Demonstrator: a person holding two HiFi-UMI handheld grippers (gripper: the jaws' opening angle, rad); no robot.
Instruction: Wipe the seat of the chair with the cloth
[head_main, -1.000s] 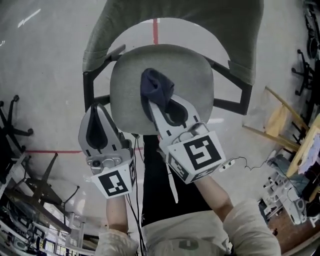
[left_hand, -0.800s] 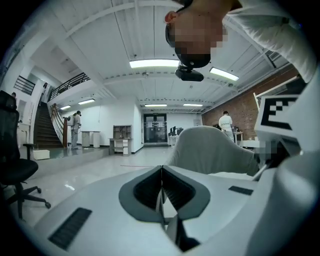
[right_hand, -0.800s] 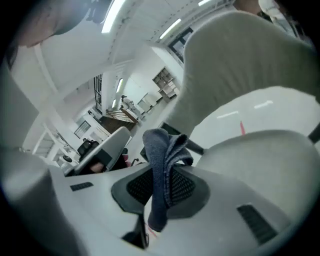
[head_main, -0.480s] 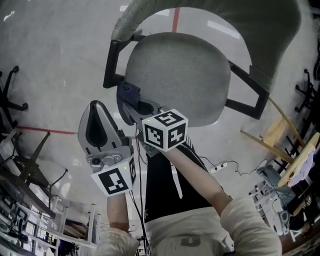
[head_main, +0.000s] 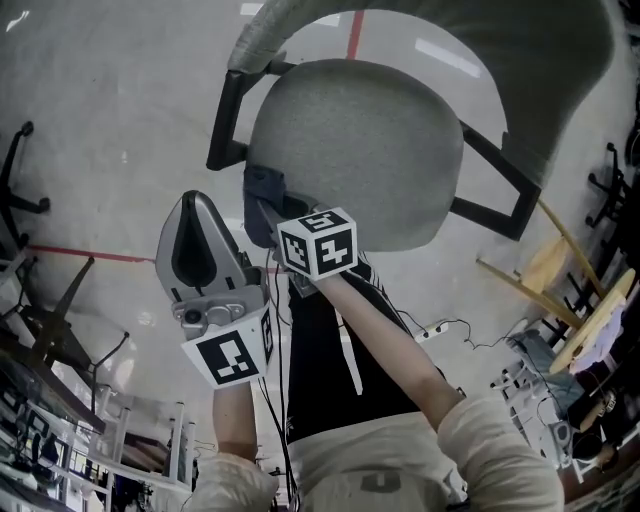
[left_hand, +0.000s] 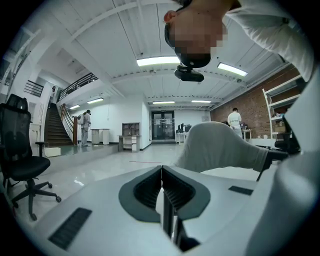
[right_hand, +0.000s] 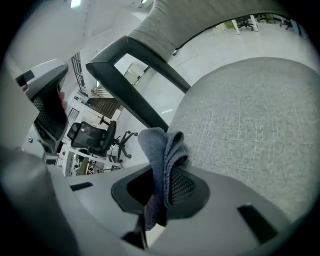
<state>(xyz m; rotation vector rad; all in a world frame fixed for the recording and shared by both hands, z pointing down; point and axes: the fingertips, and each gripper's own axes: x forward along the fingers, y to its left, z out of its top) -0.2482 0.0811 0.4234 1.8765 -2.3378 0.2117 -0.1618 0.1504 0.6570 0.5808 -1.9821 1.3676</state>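
Clamping the dark-blue cloth tight, right hand-held gripper sat at near-left edge of grey chair seat. Left hand-held gripper was closed, empty, left of seat. Wipe prob. underway; right/far part likely remained.

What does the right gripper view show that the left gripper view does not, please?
Only the right gripper view shows the dark blue cloth clamped in the right gripper, at the edge of the grey seat. Only the left gripper view shows the left gripper with jaws together, empty, plus a brick wall. Both show the grey chair.
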